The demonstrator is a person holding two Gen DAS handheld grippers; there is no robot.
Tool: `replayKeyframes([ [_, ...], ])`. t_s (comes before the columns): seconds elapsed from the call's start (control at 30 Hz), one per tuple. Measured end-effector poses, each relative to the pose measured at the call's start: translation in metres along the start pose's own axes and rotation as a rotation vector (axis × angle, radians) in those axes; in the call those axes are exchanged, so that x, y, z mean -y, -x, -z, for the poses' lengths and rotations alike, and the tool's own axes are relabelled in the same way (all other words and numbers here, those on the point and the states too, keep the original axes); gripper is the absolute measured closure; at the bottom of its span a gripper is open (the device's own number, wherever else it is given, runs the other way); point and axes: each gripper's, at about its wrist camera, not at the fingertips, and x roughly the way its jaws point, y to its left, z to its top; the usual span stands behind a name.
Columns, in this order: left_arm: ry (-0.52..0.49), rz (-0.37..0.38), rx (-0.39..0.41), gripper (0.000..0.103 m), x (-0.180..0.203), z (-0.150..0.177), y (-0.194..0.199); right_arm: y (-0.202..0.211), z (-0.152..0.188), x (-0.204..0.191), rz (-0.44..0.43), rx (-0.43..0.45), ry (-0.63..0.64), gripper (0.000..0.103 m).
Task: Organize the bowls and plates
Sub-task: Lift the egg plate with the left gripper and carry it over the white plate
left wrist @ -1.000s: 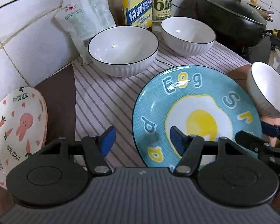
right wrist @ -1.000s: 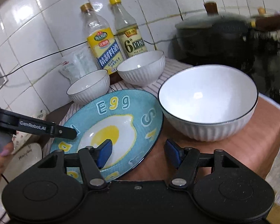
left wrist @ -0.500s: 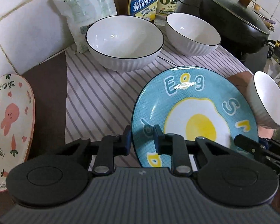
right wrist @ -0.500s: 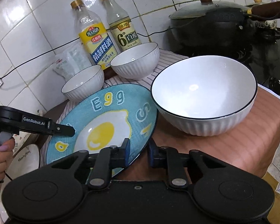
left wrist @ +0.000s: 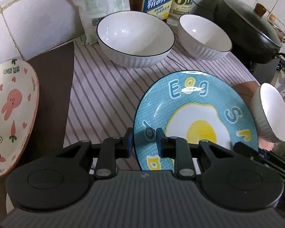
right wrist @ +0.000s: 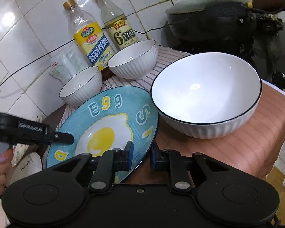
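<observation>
Blue fried-egg plate (left wrist: pixel 195 114), glossy, lettered, left claw (left wrist: pixel 144 144) and right claw (right wrist: pixel 141 156) clamping opposite rims

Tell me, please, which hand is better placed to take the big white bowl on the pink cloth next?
Right. The right tool grips the egg plate rim just beside that bowl; the left tool holds the far rim, the plate between.

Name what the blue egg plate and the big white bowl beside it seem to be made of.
Blue egg plate: probably glazed ceramic; glossy glare over the printed pattern.
Big white bowl: probably glazed ceramic or porcelain; shiny inside, ribbed outside, thin dark rim line.
</observation>
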Motion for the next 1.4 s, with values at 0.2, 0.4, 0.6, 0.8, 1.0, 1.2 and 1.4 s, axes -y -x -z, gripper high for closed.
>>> replayKeyframes([
  [0.2,0.014,0.005,0.01,0.08,0.0,0.008,0.018,0.006,-0.002,0.001,-0.031,-0.02,-0.022,0.08],
  [0.4,-0.006,-0.018,0.053,0.08,0.0,0.015,0.046,0.019,-0.001,-0.009,-0.07,-0.009,-0.016,0.08],
  [0.6,0.017,-0.038,0.081,0.08,-0.007,0.025,0.08,0.038,-0.008,-0.03,-0.106,0.004,0.032,0.08],
  [0.8,0.103,-0.063,0.129,0.08,-0.019,0.048,0.123,0.062,-0.015,-0.058,-0.157,0.001,0.11,0.08],
  [1.0,0.204,-0.133,0.111,0.08,-0.04,0.081,0.148,0.072,-0.004,-0.086,-0.22,-0.027,0.172,0.08],
  [1.2,0.35,-0.187,0.077,0.08,-0.069,0.122,0.157,0.066,0.021,-0.109,-0.28,-0.081,0.243,0.08],
  [1.4,0.448,-0.221,0.038,0.08,-0.092,0.149,0.154,0.052,0.039,-0.129,-0.308,-0.151,0.286,0.08],
])
